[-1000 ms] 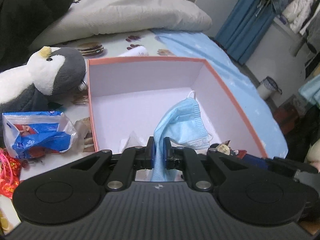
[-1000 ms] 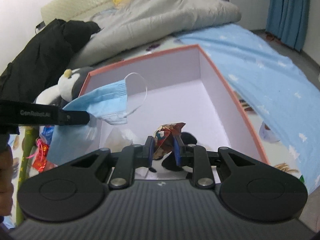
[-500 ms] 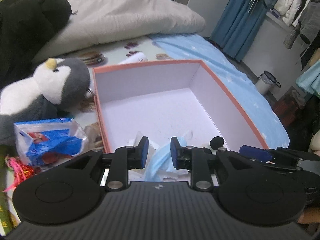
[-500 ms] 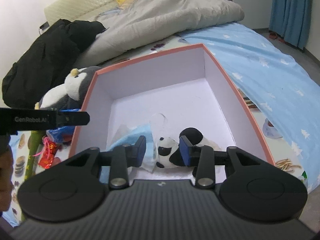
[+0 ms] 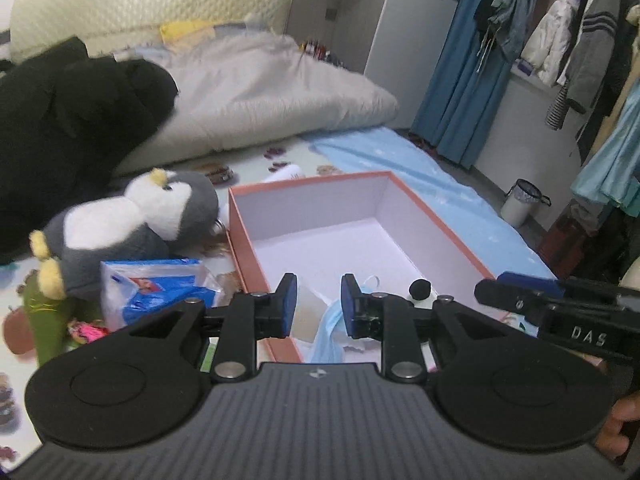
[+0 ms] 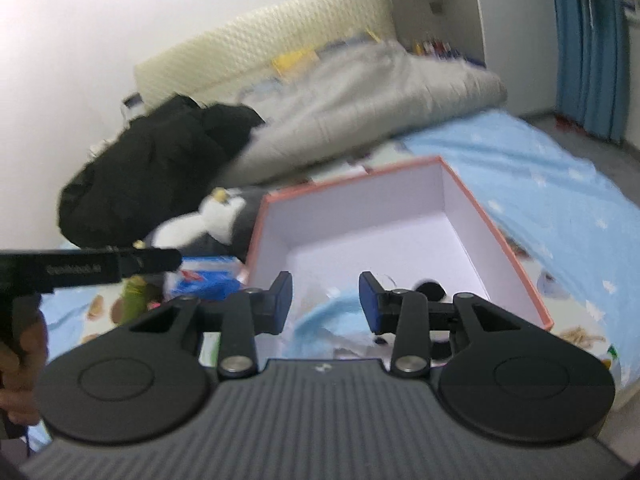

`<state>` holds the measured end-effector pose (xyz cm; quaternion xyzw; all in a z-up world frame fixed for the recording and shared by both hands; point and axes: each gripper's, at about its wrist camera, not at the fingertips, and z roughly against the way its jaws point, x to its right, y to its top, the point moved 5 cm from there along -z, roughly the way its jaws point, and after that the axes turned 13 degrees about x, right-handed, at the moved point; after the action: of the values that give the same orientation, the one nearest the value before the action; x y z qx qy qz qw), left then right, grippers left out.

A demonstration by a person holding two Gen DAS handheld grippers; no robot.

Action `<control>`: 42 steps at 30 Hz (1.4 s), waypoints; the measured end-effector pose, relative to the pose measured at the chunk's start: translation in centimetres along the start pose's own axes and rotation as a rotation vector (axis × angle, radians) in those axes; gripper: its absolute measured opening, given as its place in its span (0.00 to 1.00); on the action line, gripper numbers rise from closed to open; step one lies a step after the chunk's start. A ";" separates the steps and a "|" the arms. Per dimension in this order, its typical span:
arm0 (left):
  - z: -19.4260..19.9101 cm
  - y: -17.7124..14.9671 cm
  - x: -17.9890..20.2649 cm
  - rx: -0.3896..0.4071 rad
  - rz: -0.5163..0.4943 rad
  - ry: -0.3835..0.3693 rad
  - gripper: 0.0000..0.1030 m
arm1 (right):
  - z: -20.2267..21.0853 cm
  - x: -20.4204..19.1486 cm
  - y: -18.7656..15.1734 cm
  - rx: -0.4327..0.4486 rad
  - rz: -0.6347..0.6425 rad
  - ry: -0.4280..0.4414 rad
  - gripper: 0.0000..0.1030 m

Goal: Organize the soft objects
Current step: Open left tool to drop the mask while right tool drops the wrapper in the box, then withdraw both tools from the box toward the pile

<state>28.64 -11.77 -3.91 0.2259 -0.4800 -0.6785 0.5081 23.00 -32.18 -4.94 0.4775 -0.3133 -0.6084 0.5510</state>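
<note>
An open box (image 5: 436, 222) with an orange rim and white inside stands on the bed; it also shows in the right wrist view (image 6: 496, 236). A blue face mask (image 5: 330, 334) lies in its near corner, also visible in the right wrist view (image 6: 324, 320). A small panda plush (image 5: 419, 291) lies beside it, its black part showing in the right wrist view (image 6: 430, 289). My left gripper (image 5: 316, 304) is open and empty above the box's near edge. My right gripper (image 6: 325, 298) is open and empty, raised over the same end.
A grey and white penguin plush (image 5: 132, 220) lies left of the box, with a blue and white plastic packet (image 5: 156, 288) in front of it. A black jacket (image 5: 68, 120) and a grey duvet (image 5: 280, 96) lie behind. Blue curtains (image 5: 460, 80) and a bin (image 5: 522, 202) stand at the right.
Both grippers opened, letting the mask and the panda plush drop into the box. Both have since pulled up and back from the box.
</note>
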 end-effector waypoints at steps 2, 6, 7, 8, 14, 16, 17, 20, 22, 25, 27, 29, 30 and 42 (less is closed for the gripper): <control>1.8 0.6 -0.3 0.019 0.009 0.015 0.27 | 1.0 -1.1 0.5 0.017 -0.005 0.034 0.39; 5.2 1.7 -0.8 0.064 -0.001 0.030 0.27 | 2.7 -3.4 1.1 0.039 0.015 0.081 0.39; 6.1 1.8 -1.0 0.074 0.004 0.034 0.27 | 3.0 -3.9 1.1 0.043 0.016 0.092 0.39; 6.9 1.9 -1.1 0.082 0.011 0.031 0.27 | 3.4 -4.4 1.1 0.046 0.018 0.105 0.39; 12.0 0.8 -1.7 0.133 0.031 0.066 0.27 | 5.4 -6.7 0.1 0.063 0.038 0.131 0.39; 13.3 0.1 -1.6 0.139 0.034 0.077 0.27 | 5.9 -7.6 -0.6 0.061 0.049 0.139 0.39; 14.0 -0.4 -1.7 0.144 0.036 0.090 0.27 | 6.2 -7.9 -0.9 0.060 0.046 0.146 0.39; 15.5 -2.3 -2.3 0.143 0.054 0.119 0.27 | 6.8 -8.7 -2.0 0.063 0.035 0.161 0.39; 16.2 -3.7 -3.0 0.134 0.070 0.145 0.27 | 7.3 -9.1 -3.0 0.058 0.041 0.154 0.39; 17.2 -5.8 -4.1 0.118 0.110 0.163 0.27 | 7.7 -9.7 -4.6 0.035 0.053 0.164 0.39; 18.0 -7.2 -4.7 0.111 0.129 0.182 0.27 | 8.1 -10.1 -5.8 0.015 0.059 0.170 0.39; 18.3 -8.4 -5.1 0.106 0.137 0.208 0.27 | 8.6 -10.7 -6.6 0.009 0.068 0.182 0.39; 18.6 -9.2 -5.4 0.097 0.143 0.218 0.27 | 8.7 -11.0 -7.1 0.005 0.078 0.189 0.39; 14.9 -13.0 -11.0 0.005 0.208 0.291 0.40 | 4.6 -13.4 -9.7 -0.072 0.169 0.204 0.39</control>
<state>14.83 4.74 -10.81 0.2723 -0.4240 -0.5811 0.6390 14.29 -17.94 -9.02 0.4887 -0.2729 -0.5188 0.6462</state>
